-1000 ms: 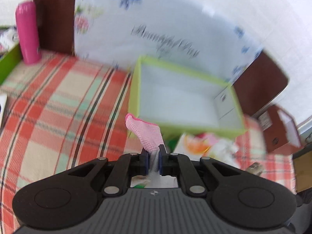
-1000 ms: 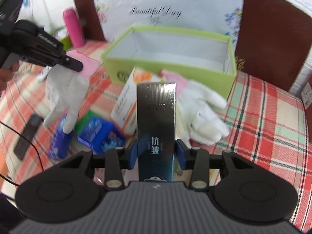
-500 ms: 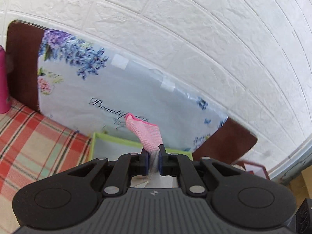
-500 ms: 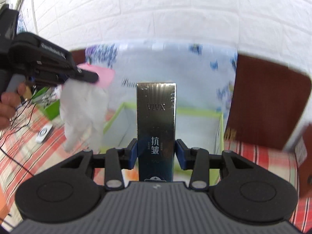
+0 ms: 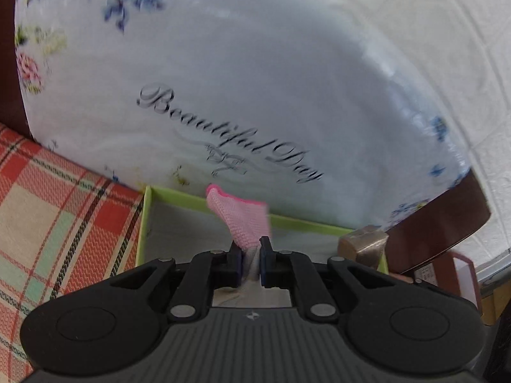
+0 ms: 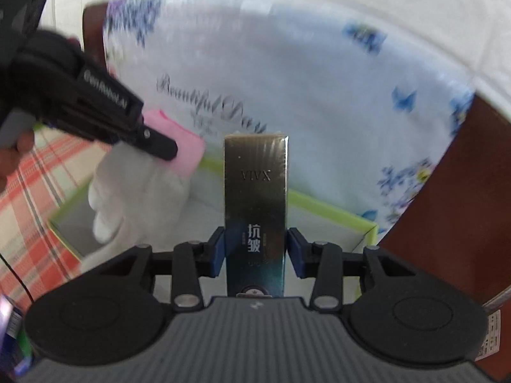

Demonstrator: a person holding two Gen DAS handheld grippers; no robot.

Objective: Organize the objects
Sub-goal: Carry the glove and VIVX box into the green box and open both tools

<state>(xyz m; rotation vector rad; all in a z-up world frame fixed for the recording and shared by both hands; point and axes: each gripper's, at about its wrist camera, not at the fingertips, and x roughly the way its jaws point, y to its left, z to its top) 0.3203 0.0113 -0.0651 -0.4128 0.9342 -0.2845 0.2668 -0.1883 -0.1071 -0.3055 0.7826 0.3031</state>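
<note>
My left gripper (image 5: 250,260) is shut on a white glove with a pink cuff (image 5: 244,220). In the right wrist view that glove (image 6: 140,191) hangs from the left gripper (image 6: 159,148) over the left end of the green box (image 6: 335,212). My right gripper (image 6: 255,249) is shut on a tall dark box printed VIVX (image 6: 255,191), held upright above the same green box. The top of that dark box (image 5: 362,244) shows at the right end of the green box (image 5: 143,223) in the left wrist view. The green box's white inside is mostly hidden behind both grippers.
A pale floral panel reading "Beautiful Day" (image 5: 230,95) stands right behind the green box, with brown boards (image 6: 447,191) at its sides against a white brick wall. Red plaid cloth (image 5: 48,207) covers the table on the left. A hand (image 6: 12,156) holds the left gripper.
Both grippers have tipped back down from the wall and closed in on the green box; the floral panel now fills both views. The glove and the dark box stay gripped as before.
</note>
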